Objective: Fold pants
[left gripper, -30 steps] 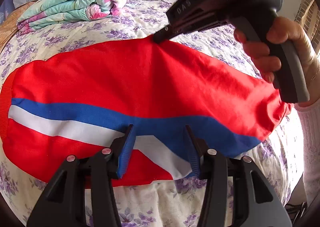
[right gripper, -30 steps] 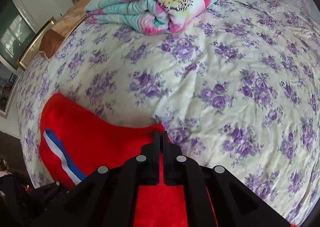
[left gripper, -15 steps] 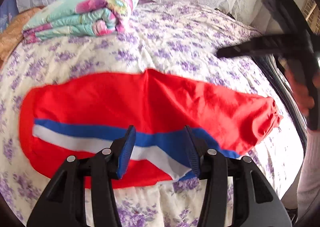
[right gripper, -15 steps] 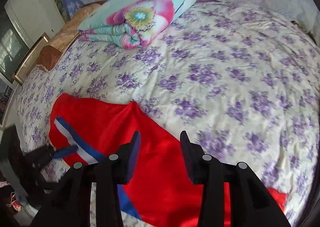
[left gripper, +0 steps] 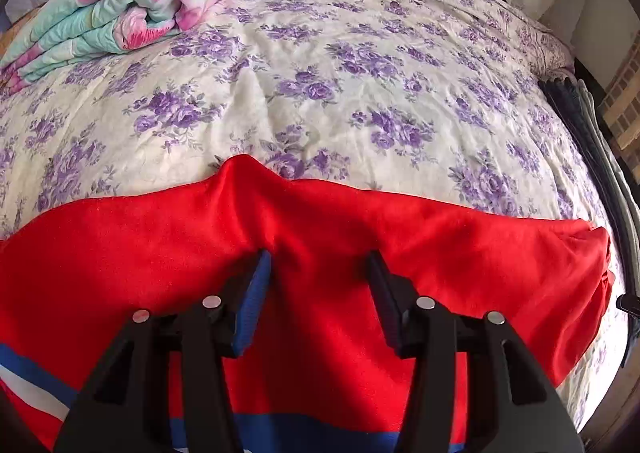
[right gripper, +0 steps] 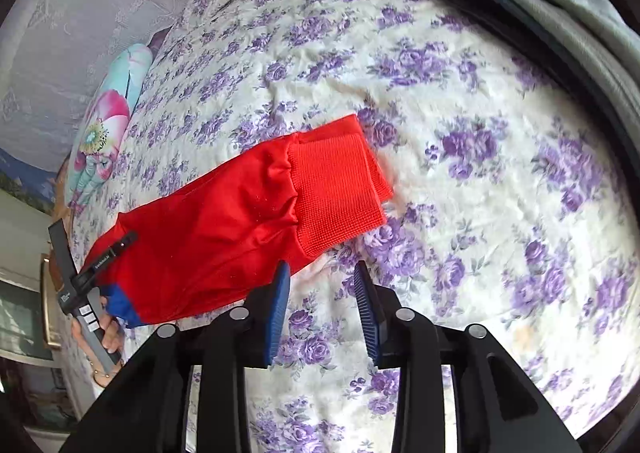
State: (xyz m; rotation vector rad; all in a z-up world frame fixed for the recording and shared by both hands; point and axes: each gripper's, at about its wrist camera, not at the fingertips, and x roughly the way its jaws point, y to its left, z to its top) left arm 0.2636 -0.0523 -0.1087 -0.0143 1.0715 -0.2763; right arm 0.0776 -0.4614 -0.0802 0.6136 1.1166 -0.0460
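A white bedspread (left gripper: 360, 65) printed with purple flowers is filling most of your frame. A folded floral quilt (left gripper: 132, 1) in teal and pink is lying at the upper left, and grey folded fabric (right gripper: 560, 9) is showing at the upper right of your right wrist view.

Red pants (left gripper: 360, 237), blue-white stripe; cream bedspread (left gripper: 360, 65), purple flowers; floral quilt (left gripper: 132, 1).

The far half of the bed (left gripper: 360, 65) beyond the red pants (left gripper: 360, 237) lies bare, flowered sheet only. A folded quilt (left gripper: 132, 1) blocks the far left corner. Along the right edge a dark and grey pile of cloth (right gripper: 560, 1) crowds the rim. Bare sheet surrounds the ribbed cuff (right gripper: 340, 189).
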